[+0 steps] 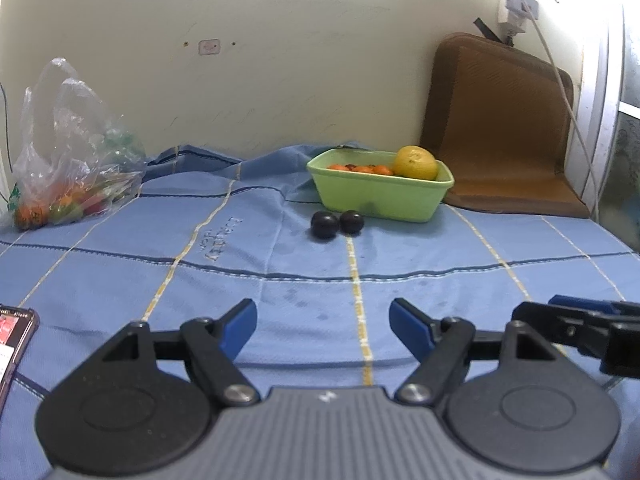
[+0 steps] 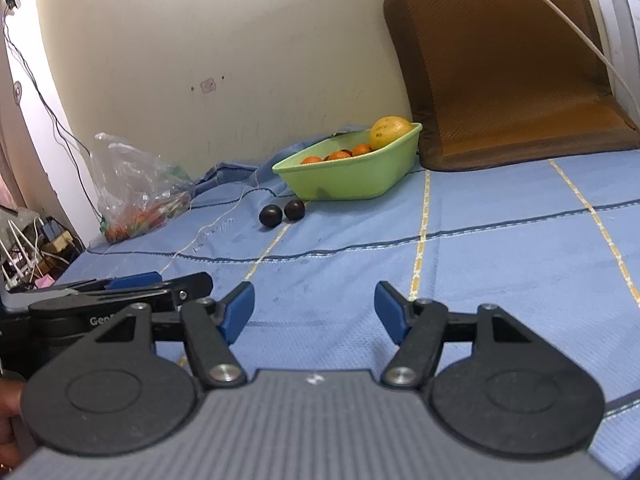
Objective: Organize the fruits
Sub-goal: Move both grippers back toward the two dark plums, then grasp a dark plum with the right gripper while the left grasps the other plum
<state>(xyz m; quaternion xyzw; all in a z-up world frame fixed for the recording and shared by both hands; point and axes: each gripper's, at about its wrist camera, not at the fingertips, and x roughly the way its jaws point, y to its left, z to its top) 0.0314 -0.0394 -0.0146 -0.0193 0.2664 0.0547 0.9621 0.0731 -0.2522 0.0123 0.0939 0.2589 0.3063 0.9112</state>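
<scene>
A light green tub [image 1: 380, 196] [image 2: 352, 180] stands on the blue cloth near the wall, holding a big yellow fruit [image 1: 415, 162] [image 2: 389, 131] and several small orange fruits [image 1: 362, 168] [image 2: 340, 155]. Two dark round fruits [image 1: 325, 225] [image 2: 270, 215] lie side by side on the cloth just in front of the tub. My left gripper [image 1: 323, 326] is open with nothing between its blue pads, well short of the dark fruits. My right gripper [image 2: 314, 307] is open and empty too, beside the left one, and its fingers [image 1: 576, 312] show at the left wrist view's right edge.
A clear plastic bag [image 1: 68, 160] [image 2: 136, 196] with more fruit sits at the left by the wall. A brown cushion [image 1: 504, 128] [image 2: 512, 64] leans in the right corner. A phone [image 1: 12, 340] lies at the left edge. A white cable [image 2: 580, 36] hangs over the cushion.
</scene>
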